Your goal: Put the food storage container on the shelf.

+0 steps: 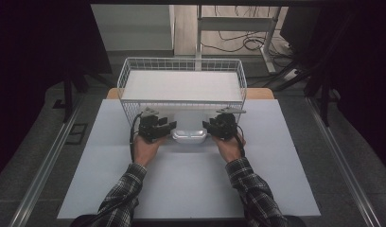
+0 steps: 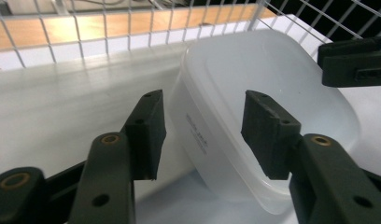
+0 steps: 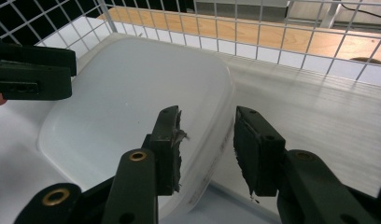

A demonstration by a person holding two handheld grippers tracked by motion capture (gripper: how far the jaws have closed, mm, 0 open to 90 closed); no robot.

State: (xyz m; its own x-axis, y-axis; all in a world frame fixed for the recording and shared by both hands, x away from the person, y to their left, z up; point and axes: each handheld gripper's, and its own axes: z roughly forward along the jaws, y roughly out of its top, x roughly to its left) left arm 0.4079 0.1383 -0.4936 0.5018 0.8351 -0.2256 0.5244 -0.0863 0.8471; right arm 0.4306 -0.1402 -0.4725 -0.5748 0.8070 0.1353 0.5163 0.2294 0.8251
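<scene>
A white lidded plastic container (image 1: 189, 136) lies on the white table top, just in front of a wire basket (image 1: 181, 63). My left gripper (image 1: 172, 126) is at its left end, open, with its jaws straddling the container's (image 2: 272, 79) rim; the gripper (image 2: 205, 105) has one jaw over the lid and one outside the wall. At the right end my right gripper (image 1: 206, 126) also stands open. In its own view the gripper (image 3: 208, 119) has the container's (image 3: 123, 93) edge running between its jaws with a gap on each side.
The white wire basket (image 2: 132, 28) stands behind the container, with a flat white bottom (image 1: 181, 85). The white table top (image 1: 181, 184) stretches toward the person. A desk frame and cables (image 1: 238, 42) lie on the floor beyond.
</scene>
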